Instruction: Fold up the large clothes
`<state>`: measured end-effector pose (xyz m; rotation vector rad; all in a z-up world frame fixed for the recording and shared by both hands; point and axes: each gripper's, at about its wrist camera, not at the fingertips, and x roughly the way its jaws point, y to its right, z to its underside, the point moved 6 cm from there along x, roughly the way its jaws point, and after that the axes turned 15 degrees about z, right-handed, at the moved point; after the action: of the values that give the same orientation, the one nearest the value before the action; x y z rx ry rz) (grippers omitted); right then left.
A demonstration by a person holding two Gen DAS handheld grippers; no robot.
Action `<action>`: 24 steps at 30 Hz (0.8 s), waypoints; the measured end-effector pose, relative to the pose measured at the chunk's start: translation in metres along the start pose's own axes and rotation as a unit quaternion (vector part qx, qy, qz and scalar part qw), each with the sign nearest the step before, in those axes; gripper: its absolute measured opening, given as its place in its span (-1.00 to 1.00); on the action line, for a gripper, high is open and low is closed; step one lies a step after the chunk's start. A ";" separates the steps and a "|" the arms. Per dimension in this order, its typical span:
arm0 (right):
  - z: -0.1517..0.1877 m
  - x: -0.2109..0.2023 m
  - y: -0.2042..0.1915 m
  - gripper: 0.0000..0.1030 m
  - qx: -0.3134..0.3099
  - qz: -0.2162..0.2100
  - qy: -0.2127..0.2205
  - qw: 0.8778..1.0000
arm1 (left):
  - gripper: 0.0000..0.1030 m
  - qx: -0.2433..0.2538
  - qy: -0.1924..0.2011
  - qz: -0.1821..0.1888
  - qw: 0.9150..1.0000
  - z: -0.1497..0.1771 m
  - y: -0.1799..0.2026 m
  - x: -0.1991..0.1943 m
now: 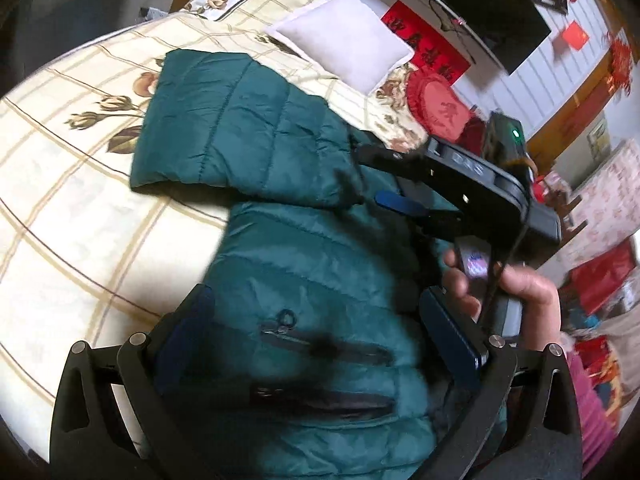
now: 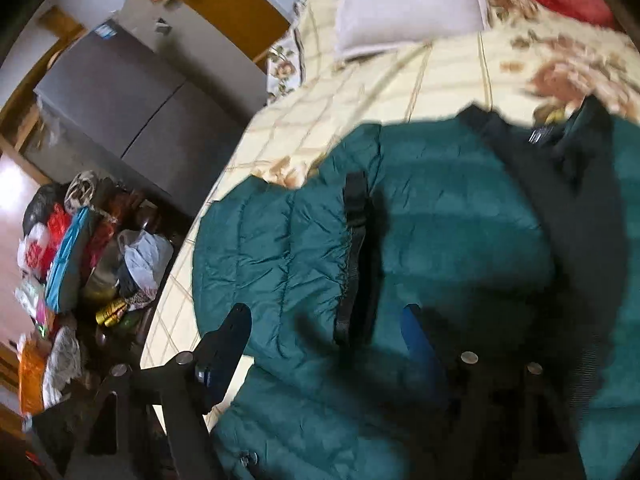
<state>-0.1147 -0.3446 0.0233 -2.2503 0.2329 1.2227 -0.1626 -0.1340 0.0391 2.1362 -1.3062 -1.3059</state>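
Note:
A dark green puffer jacket (image 1: 280,208) lies on a floral checked bedspread (image 1: 80,200); one sleeve (image 1: 224,120) is folded across it. My left gripper (image 1: 316,332) is open, its fingers spread over the jacket's zip pockets (image 1: 324,348). The right gripper shows in the left wrist view (image 1: 384,176), held in a hand, its fingers open near the sleeve's upper end. In the right wrist view my right gripper (image 2: 324,336) is open above the jacket (image 2: 440,240), beside a black strip (image 2: 354,256) along the sleeve edge.
A white pillow (image 1: 344,36) and a red cushion (image 1: 436,108) lie at the head of the bed. A TV (image 1: 480,4) hangs on the wall. Beside the bed stand a grey cabinet (image 2: 132,112) and a pile of bags (image 2: 80,248) on the floor.

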 end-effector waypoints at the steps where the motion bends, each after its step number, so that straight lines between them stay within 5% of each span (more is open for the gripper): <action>1: 0.001 0.007 -0.001 0.45 0.006 -0.003 -0.005 1.000 | 0.99 0.001 -0.001 -0.005 1.000 0.001 -0.003 0.001; 7: 0.004 0.033 -0.016 0.41 -0.008 -0.007 -0.017 1.000 | 0.99 0.004 -0.017 -0.024 1.000 0.010 -0.014 0.015; 9: 0.004 0.038 -0.021 -0.19 -0.011 -0.003 -0.020 1.000 | 0.99 0.009 -0.019 -0.029 0.999 0.012 -0.013 0.017; 12: 0.001 0.028 -0.020 -0.64 -0.009 -0.010 -0.002 1.000 | 0.99 0.014 -0.027 -0.038 0.999 0.015 -0.013 0.021; 24: -0.032 -0.087 0.000 -0.80 -0.005 -0.005 0.134 0.991 | 0.99 0.058 -0.091 -0.075 0.991 0.033 -0.021 0.045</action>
<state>-0.1410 -0.3720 0.1076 -2.4176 0.3178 0.9154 -0.1710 -0.1539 -0.0166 2.2764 -1.3427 -1.5530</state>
